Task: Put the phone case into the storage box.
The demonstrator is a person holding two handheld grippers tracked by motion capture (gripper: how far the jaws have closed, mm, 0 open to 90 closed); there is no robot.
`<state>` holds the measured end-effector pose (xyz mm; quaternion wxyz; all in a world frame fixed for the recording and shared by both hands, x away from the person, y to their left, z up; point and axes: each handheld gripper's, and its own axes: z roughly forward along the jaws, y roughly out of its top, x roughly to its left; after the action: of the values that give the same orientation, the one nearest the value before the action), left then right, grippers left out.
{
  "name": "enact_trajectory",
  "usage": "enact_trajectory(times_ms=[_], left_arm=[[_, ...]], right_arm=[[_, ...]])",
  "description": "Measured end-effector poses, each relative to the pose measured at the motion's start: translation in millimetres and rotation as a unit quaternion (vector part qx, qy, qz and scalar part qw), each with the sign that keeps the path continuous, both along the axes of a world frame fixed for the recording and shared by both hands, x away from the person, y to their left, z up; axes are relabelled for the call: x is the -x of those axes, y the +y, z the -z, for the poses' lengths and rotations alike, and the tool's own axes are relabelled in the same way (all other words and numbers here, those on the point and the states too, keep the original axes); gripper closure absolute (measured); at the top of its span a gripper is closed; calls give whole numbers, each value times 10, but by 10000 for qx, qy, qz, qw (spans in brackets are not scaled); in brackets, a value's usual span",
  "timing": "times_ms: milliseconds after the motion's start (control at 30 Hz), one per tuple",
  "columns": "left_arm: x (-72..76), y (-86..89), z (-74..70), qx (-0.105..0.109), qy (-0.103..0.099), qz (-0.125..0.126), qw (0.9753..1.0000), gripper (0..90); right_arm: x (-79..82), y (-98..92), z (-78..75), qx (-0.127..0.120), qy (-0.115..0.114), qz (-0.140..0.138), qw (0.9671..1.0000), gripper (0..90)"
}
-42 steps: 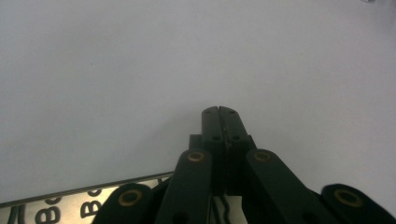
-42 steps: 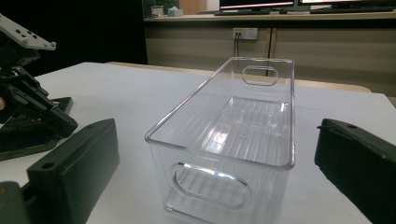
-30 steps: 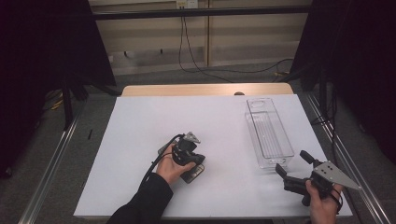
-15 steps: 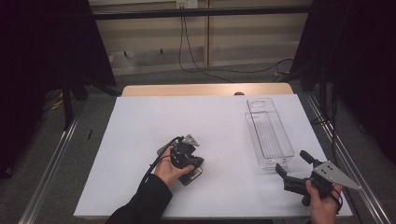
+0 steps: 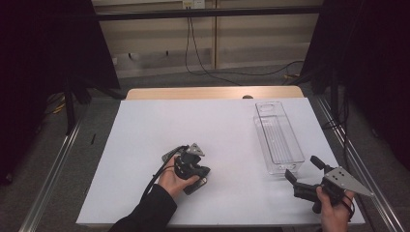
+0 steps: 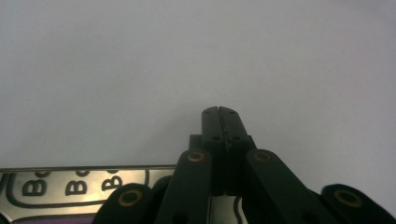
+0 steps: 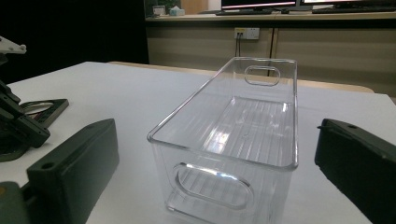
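Over the last second my left gripper (image 5: 192, 170) tipped further down onto the flat packet (image 5: 200, 181) at the table's near middle, so I judged the pickup had begun. The left gripper view showed its jaws pressed together over the packet's printed edge (image 6: 84, 184). The right gripper view showed my right gripper (image 7: 224, 172) spread, facing the clear plastic bin (image 7: 233, 135).

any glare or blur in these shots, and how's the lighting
High view: the white table is evenly lit, the surroundings dark. Left gripper view: the left tool is fairly sharp, the printed packet at the bottom edge soft. Right gripper view: the clear bin carries bright reflections, and the right tool shows blurred jaws close up.
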<state>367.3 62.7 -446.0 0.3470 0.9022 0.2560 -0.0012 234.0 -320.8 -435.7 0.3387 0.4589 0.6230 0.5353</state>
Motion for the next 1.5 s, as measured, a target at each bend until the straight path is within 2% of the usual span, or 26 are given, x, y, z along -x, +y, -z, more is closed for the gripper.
enact_trajectory(times_ms=[33, 100, 267, 600, 733, 1500], left_arm=[[31, -9, -5, -36, -59, -11, 10000, 900], [52, -13, -7, 10, 67, 69, 10000, 900], [125, -10, -15, -31, 14, 162, 9999, 900], [183, 46, -11, 16, 14, 161, 9999, 900], [235, 103, 1, 104, -13, 112, 9999, 900], [359, 331, -14, 106, 80, 64, 9999, 900]], right_arm=[[1, 0, 1, 0, 8, -10, 10000, 0], [3, -3, 1, 3, 6, -13, 10000, 0], [2, 1, 0, 4, 3, -8, 10000, 0], [2, 0, -1, 7, 2, -17, 10000, 0], [3, -1, -1, 6, -3, -18, 10000, 0], [1, 11, -2, 13, -4, -21, 10000, 0]])
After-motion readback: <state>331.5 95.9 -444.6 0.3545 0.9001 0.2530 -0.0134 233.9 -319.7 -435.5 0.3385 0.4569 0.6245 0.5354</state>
